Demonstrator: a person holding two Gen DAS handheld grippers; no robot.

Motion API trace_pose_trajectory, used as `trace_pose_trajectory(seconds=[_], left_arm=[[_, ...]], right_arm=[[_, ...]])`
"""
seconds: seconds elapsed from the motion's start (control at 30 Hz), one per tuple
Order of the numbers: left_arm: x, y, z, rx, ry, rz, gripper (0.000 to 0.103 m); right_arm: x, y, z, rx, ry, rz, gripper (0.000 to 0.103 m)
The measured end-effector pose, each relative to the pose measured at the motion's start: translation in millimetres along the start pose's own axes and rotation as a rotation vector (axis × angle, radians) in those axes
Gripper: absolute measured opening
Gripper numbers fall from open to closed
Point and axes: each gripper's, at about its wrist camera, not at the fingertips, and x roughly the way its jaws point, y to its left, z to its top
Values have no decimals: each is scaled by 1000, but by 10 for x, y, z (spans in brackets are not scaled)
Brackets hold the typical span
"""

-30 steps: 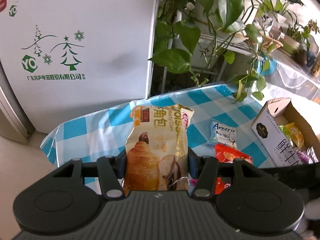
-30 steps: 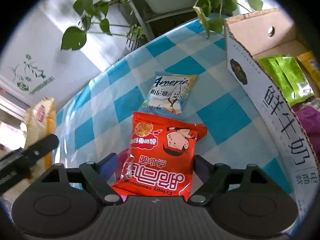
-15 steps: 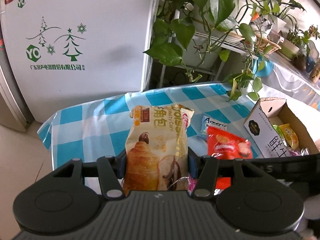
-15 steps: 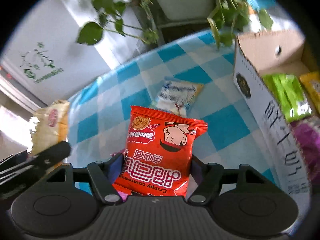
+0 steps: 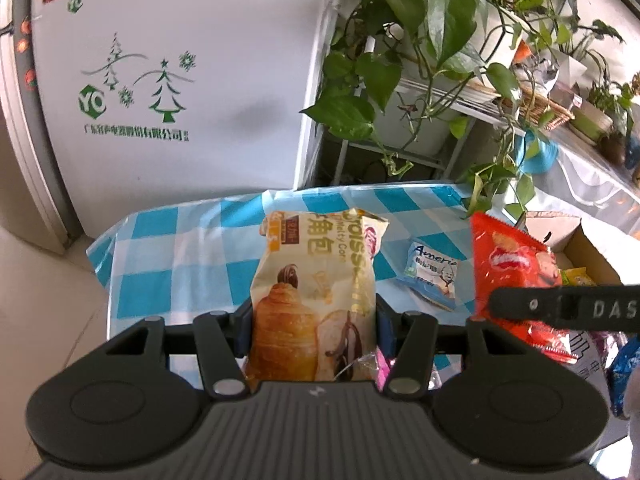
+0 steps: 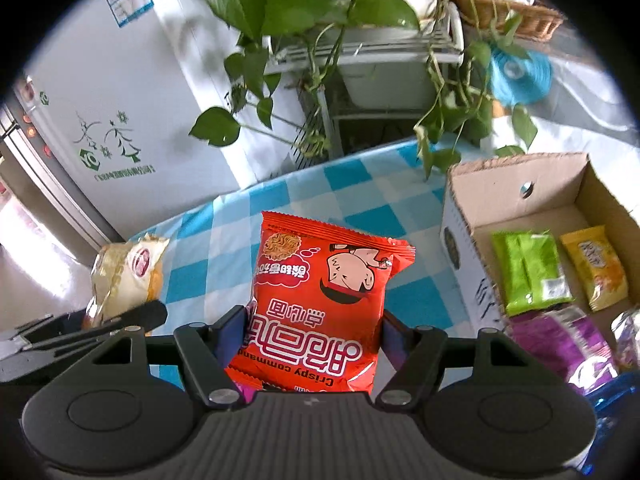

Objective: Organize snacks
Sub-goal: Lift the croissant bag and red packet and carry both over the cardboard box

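My left gripper (image 5: 314,320) is shut on a yellow croissant packet (image 5: 316,288) and holds it upright above the blue-checked table (image 5: 188,256). My right gripper (image 6: 314,326) is shut on a red crispy noodle packet (image 6: 324,292), lifted above the table; it also shows in the left wrist view (image 5: 516,280). The croissant packet shows at the left of the right wrist view (image 6: 128,272). An open cardboard box (image 6: 464,248) to the right holds a green packet (image 6: 528,272), a yellow packet (image 6: 596,268) and a purple packet (image 6: 560,340).
A small blue-white "Ameria" packet (image 5: 434,276) lies on the table. A white fridge (image 5: 168,72) stands behind the table at the left. A plant stand with trailing green leaves (image 5: 420,40) hangs over the table's far edge.
Both grippers have risen with their packets. The red noodle packet has left the table and now hangs in the air beside the box. The croissant packet stays gripped.
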Motion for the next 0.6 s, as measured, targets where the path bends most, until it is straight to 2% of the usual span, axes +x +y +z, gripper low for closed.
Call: trace_pose_trajectory(seconds=[0.2,0.43,0.6], left_arm=[[-91,-54,-163,-27,-8,35,55],[-210,-245,-235,-60,-1,11,55],[-301,-477,-210,-41,-14,-11,55]], right_arm=[[-106,-50,24,-18,-25,-12,76],[-238,-138,30,-26,-60,-22,76],[-320,-241,47,-15,-81,-31,76]])
